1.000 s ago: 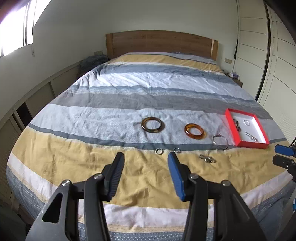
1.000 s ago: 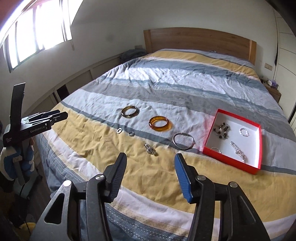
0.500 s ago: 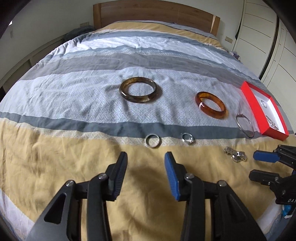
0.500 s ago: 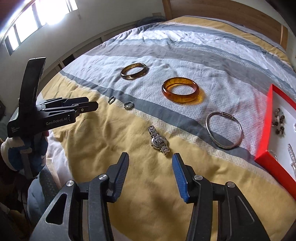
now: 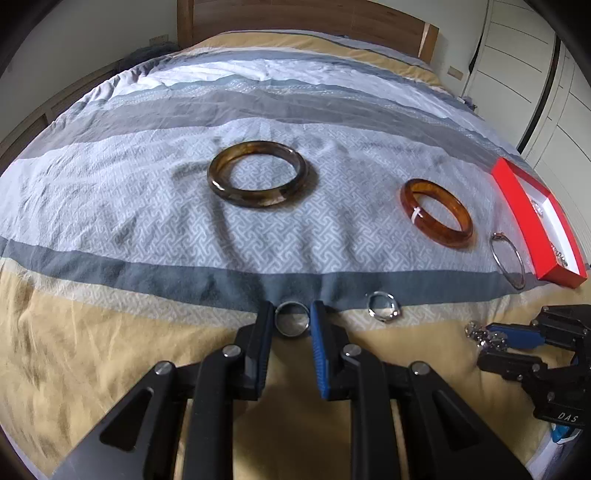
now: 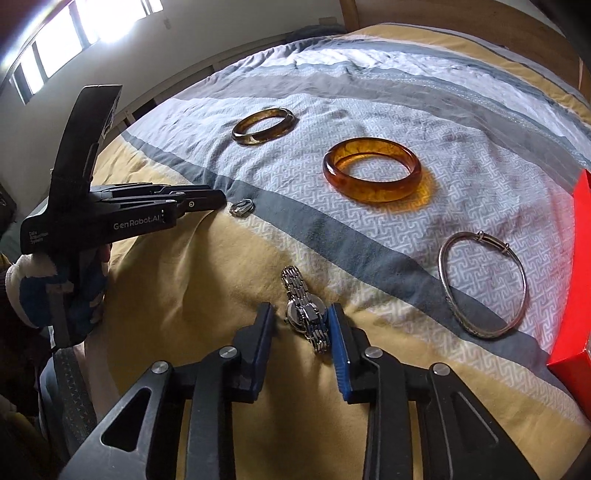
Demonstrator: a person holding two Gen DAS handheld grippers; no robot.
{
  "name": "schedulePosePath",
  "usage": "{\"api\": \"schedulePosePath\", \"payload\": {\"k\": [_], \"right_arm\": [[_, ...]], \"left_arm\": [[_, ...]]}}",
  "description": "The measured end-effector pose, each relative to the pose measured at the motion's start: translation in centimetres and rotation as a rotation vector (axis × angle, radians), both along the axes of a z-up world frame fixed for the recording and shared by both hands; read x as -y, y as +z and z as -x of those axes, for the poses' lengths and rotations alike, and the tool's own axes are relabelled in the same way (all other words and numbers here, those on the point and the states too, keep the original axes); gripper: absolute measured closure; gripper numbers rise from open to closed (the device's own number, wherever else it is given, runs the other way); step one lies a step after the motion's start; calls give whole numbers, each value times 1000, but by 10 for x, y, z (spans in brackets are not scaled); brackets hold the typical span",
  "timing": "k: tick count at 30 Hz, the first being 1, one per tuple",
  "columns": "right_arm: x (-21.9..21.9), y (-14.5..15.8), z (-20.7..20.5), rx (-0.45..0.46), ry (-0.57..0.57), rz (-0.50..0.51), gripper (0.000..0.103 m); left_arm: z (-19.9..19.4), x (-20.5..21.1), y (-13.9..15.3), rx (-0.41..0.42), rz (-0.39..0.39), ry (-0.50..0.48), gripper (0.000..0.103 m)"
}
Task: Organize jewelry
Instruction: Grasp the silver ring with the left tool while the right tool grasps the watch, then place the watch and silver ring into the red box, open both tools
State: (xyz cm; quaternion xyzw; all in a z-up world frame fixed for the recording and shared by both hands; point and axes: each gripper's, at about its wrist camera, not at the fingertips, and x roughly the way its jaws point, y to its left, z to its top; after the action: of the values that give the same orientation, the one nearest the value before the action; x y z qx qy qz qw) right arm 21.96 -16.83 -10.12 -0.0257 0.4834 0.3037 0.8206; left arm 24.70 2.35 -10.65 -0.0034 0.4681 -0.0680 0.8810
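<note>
My left gripper (image 5: 292,320) is down on the bed, its two fingers touching either side of a plain silver ring (image 5: 291,323). A second silver ring (image 5: 384,306) lies just to its right. My right gripper (image 6: 301,323) is open around a silver watch (image 6: 304,309), its fingers on either side of the watch face with a gap on the left. A dark brown bangle (image 5: 258,174), an amber bangle (image 5: 436,212) and a thin silver bangle (image 5: 508,258) lie on the bedspread. The red box (image 5: 532,225) at the right holds small jewelry.
The striped bedspread (image 5: 184,229) covers the whole bed, with a wooden headboard (image 5: 295,18) at the back. White wardrobe doors (image 5: 535,74) stand at the right. A window (image 6: 74,40) and low cabinets line the left wall.
Both grippers have come down and forward onto the bed. The left one has narrowed around the plain ring; the right one now straddles the watch.
</note>
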Motion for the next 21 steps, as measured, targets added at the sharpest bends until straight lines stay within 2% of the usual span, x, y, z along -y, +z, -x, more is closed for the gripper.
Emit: {"api": "schedulePosePath", "payload": {"k": [7,13,21], "right_arm": [[5,6,7,-2,-20,-24,80],[17,27,25,16,-60,-46,80],[58,65,60,81,-139,-54,80]], "left_arm": [[11,0,9,-1,-4,11,84],[32,2,32,20,1,-2,84],[54,46,71,77,16,-95,84]]}}
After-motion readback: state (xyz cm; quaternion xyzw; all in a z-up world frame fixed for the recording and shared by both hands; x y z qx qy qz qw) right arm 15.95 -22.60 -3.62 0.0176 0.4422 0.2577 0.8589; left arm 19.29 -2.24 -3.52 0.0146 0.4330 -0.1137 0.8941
